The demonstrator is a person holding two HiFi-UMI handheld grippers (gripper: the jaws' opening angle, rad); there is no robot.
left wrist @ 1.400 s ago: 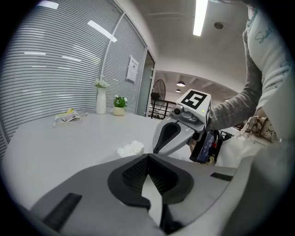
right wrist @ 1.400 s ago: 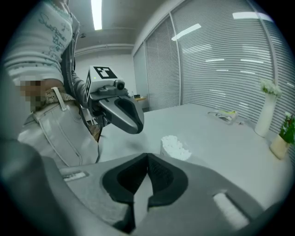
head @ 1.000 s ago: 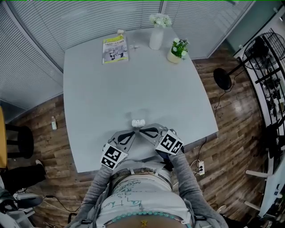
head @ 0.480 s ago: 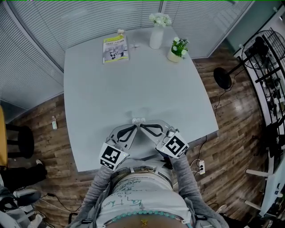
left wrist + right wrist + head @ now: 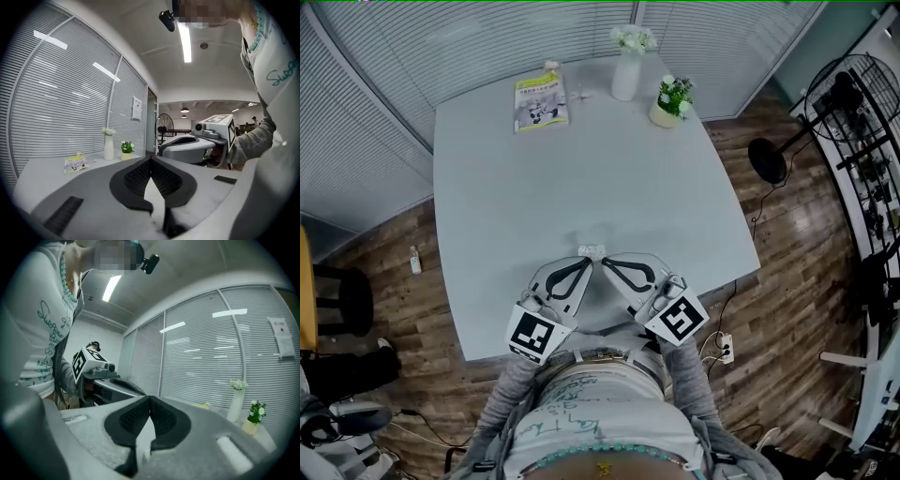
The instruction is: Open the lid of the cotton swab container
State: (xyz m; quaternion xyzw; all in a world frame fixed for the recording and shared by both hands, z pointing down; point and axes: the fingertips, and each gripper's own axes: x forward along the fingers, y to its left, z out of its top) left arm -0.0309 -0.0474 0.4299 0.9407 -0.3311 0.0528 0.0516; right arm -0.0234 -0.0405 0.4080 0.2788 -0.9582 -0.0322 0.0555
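Observation:
The cotton swab container (image 5: 592, 250) is a small white box on the grey table (image 5: 534, 206) near its front edge. In the head view the gripper tips cover part of it, and neither gripper view shows it. My left gripper (image 5: 589, 264) and right gripper (image 5: 606, 262) hang side by side just this side of the container, tips almost meeting and above the tabletop. Both are shut with nothing between the jaws. The left gripper view shows closed pads (image 5: 151, 159) pointing about level, with the right gripper (image 5: 190, 146) beside them. The right gripper view shows the same (image 5: 150, 398).
At the table's far side lie a yellow-green booklet (image 5: 541, 101), a white vase with flowers (image 5: 627, 70) and a small potted plant (image 5: 667, 105). A standing fan (image 5: 825, 112) is on the wooden floor to the right. Window blinds run along the back.
Both grippers have risen and tilted up toward level. Their marker cubes have slid lower and outward in the head view. The tips now cover more of the container, which has stayed in place.

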